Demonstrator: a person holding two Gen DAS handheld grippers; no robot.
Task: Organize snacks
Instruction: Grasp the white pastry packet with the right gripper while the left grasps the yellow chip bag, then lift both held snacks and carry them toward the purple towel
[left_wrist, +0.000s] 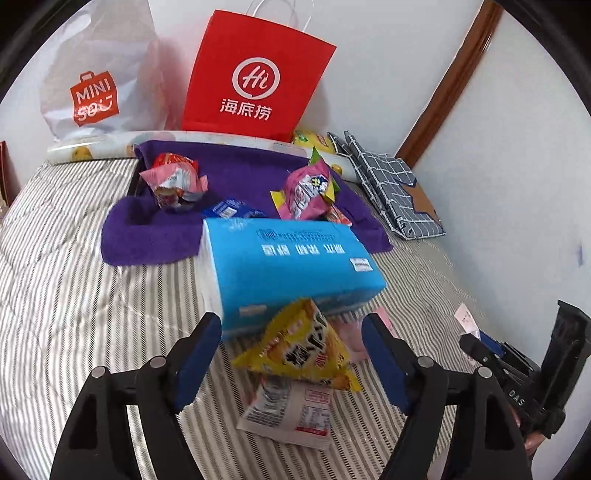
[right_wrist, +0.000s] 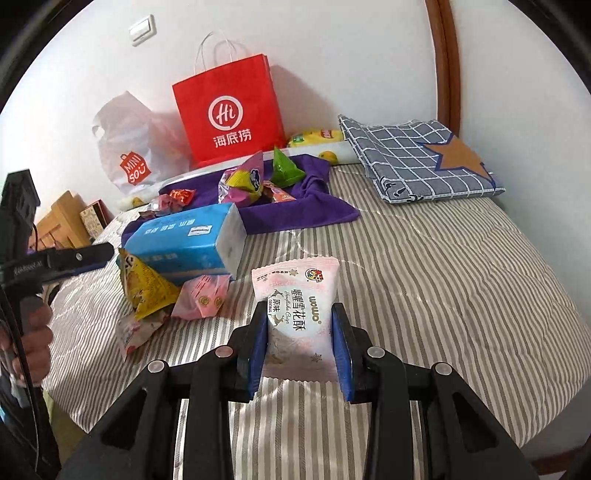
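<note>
Only in the right wrist view, the right gripper (right_wrist: 300, 347) clamps a pink snack packet (right_wrist: 295, 295); left gripper (left_wrist: 291, 363) gapes wide over a yellow packet (left_wrist: 299, 347)

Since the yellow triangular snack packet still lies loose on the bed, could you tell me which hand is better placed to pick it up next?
Probably the left: the left gripper has open, empty jaws flanking the yellow packet. The right gripper is shut on the pink snack packet.

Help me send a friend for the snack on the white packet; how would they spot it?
Find the blue tissue pack on the striped bed. Just in front of it, a yellow packet lies on a white packet. It is the only yellow, pyramid-shaped one there, beside a flat pink packet.
</note>
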